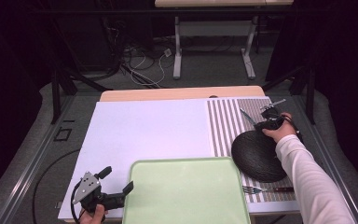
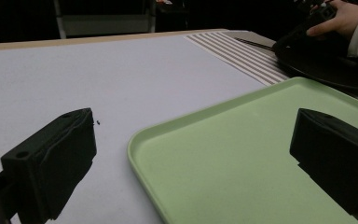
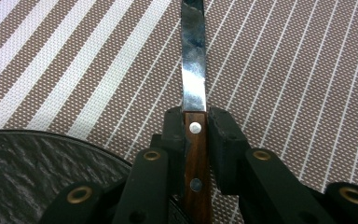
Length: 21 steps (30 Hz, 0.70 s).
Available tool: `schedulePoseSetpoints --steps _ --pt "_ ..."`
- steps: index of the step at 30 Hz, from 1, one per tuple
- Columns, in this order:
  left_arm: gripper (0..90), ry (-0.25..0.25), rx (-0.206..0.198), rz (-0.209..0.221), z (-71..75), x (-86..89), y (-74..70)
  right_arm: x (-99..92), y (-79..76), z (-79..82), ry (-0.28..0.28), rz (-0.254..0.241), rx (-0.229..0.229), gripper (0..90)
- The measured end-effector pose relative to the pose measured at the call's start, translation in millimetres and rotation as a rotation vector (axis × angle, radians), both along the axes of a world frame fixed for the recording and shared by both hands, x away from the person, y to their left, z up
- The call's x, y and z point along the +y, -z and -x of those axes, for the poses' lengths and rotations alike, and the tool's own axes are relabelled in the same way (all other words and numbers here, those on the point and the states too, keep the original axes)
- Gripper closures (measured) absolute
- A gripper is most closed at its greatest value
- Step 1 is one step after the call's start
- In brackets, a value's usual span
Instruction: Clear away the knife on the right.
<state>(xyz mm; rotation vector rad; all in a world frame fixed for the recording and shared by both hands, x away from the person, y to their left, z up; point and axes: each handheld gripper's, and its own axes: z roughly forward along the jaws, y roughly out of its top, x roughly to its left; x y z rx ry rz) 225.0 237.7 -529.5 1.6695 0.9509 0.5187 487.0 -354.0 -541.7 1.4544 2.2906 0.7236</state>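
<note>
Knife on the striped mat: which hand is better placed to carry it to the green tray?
Right. Its tongs already clamp the knife by its wooden handle; the left tongs stand open beside the tray.

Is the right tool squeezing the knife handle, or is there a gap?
Touching. The right gripper view shows the right tool with both jaws pressed against the wooden handle of the knife.

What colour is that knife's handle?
Reddish-brown wood with silver rivets, best in the right gripper view.

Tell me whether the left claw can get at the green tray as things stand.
Probably yes: the left claw stands open right at the green tray's near-left edge, with nothing between them and the tray bare.
</note>
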Motion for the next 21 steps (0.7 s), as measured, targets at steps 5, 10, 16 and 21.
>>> schedulePoseSetpoints --steps 5,10,16,21 --pt "0.4 0.001 0.003 0.002 0.5 -0.3 -0.1 0.9 -0.1 0.5 -0.003 -0.004 -0.001 77.4" --pt "0.5 0.0 0.0 -0.001 0.1 0.1 0.0 -1.2 -1.0 0.5 -0.007 0.0 -0.01 77.4" --pt "0.4 0.0 0.001 -0.002 -0.1 0.1 0.2 -6.5 -4.4 0.8 0.015 0.021 -0.019 77.4" --pt "0.4 0.002 0.002 -0.003 0.1 -0.1 0.2 -14.9 -7.5 1.6 0.038 0.023 -0.029 77.4"
